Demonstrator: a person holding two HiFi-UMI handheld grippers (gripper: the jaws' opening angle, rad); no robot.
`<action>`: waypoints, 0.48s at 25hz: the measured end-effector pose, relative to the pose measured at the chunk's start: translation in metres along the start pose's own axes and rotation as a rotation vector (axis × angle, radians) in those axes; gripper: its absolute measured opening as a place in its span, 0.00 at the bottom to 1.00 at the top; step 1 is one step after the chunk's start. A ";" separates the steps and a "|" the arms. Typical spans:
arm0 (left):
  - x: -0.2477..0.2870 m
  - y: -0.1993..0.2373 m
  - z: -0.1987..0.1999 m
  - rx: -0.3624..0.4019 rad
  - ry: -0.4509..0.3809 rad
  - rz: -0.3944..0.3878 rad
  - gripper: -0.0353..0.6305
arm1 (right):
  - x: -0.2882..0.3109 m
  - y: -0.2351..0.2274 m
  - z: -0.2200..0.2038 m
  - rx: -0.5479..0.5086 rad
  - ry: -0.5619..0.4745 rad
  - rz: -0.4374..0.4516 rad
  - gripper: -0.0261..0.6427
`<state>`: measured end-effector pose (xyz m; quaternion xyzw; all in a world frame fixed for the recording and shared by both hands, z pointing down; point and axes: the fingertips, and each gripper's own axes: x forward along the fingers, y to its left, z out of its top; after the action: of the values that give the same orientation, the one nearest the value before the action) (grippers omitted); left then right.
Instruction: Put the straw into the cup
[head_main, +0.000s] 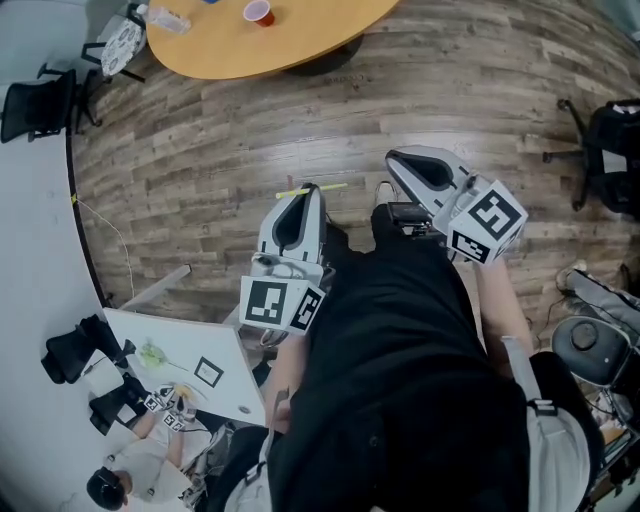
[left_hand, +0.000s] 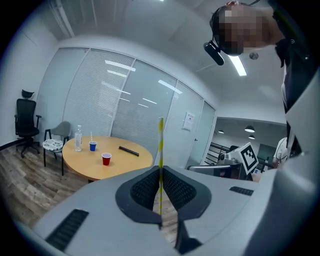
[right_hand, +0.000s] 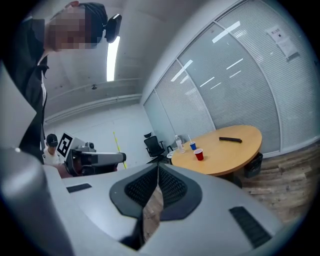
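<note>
The left gripper (left_hand: 161, 175) is clamped about midway on the thin yellow straw (left_hand: 161, 145), likely light, bendy and easily crushed, far from the red cup (left_hand: 106, 159) on the round table (left_hand: 125, 165), while the right gripper (right_hand: 157, 170) is closed and empty.

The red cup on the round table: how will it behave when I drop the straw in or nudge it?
The red cup looks like a thin disposable one, so it is probably light and easy to slide on the smooth table. It stands unbraced, so a sideways knock from the straw could tip it.
</note>
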<state>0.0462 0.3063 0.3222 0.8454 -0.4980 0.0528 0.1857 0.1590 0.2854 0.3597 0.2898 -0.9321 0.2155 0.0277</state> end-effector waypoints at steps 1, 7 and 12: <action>0.000 0.001 0.000 0.000 0.004 0.004 0.10 | 0.001 -0.002 -0.001 0.003 0.004 -0.003 0.07; -0.006 0.026 -0.002 -0.014 0.016 0.039 0.10 | 0.017 -0.007 -0.007 0.028 0.023 -0.033 0.07; 0.003 0.051 0.002 -0.035 0.007 0.022 0.10 | 0.035 -0.012 -0.003 0.024 0.035 -0.073 0.07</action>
<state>0.0034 0.2808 0.3340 0.8363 -0.5075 0.0490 0.2015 0.1363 0.2596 0.3732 0.3204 -0.9175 0.2307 0.0481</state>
